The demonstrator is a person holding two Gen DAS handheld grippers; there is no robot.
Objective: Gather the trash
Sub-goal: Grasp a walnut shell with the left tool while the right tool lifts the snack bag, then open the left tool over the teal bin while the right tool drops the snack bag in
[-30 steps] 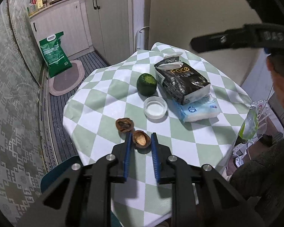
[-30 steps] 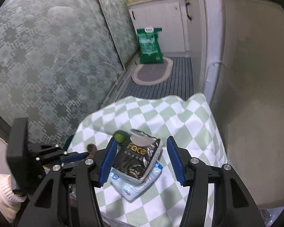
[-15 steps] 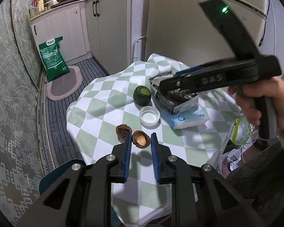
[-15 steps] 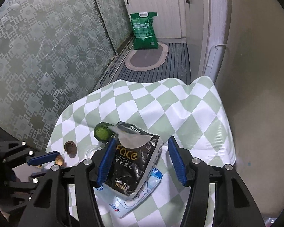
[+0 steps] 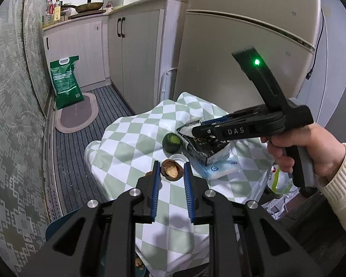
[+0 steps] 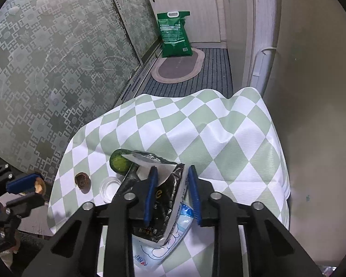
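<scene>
Right gripper (image 6: 171, 180) just closing, black tissue pack (image 6: 160, 207) pinched across its width, long axis along fingers. Walnut shell (image 5: 171, 170) pinched by left gripper (image 5: 171, 173).

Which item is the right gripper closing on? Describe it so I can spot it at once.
On the checked cloth, look beside the green fruit. The black tissue pack lies there on a blue-and-white pack; the right gripper has just closed on it. It is the only black, crinkled packet, with white lettering.

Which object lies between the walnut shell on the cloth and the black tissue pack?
A clear plastic lid lies between the walnut shell and the black tissue pack, seen from the right wrist.
</scene>
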